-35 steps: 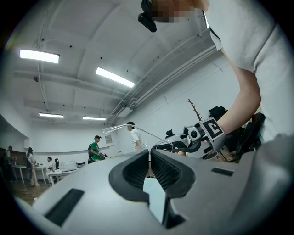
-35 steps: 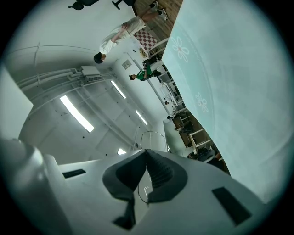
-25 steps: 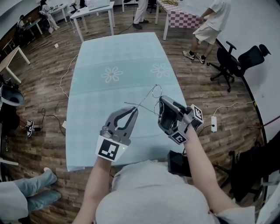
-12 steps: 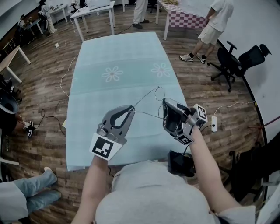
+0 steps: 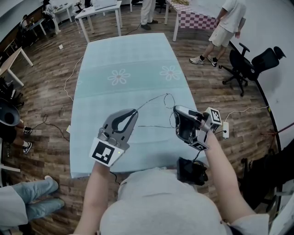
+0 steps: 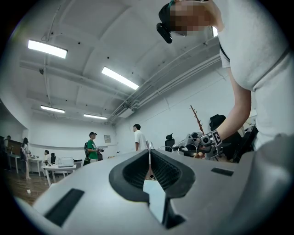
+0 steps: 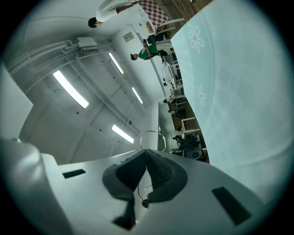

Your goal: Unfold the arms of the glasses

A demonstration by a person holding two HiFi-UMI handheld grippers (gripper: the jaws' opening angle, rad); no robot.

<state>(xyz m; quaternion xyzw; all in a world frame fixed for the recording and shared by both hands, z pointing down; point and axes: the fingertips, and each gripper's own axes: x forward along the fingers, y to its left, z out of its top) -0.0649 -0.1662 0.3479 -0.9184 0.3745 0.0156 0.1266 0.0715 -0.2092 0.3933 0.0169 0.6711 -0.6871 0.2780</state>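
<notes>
Thin wire-framed glasses [image 5: 168, 99] hang in the air above the near end of the pale blue table [image 5: 120, 55]. My left gripper [image 5: 135, 111] is shut on the end of one arm [image 5: 150, 102], a thin wire that runs up and right to the round lens rim. My right gripper [image 5: 175, 111] is shut on the frame beside that rim. In the right gripper view the rim [image 7: 150, 139] sticks out past the shut jaws. The other arm [image 5: 155, 126] lies level between the two grippers. In the left gripper view the shut jaws [image 6: 149, 153] point at the right gripper [image 6: 202, 141].
The tablecloth has flower prints [image 5: 119, 77]. A person [image 5: 226, 27] stands past the far right corner, near black office chairs [image 5: 243, 64]. White tables [image 5: 97, 13] stand at the back. A black object [image 5: 190, 170] lies on the wooden floor by my right side.
My left gripper has drawn away to the left with the arm's end, and the gap between the grippers has widened. The right gripper has shifted slightly right and tilted.
</notes>
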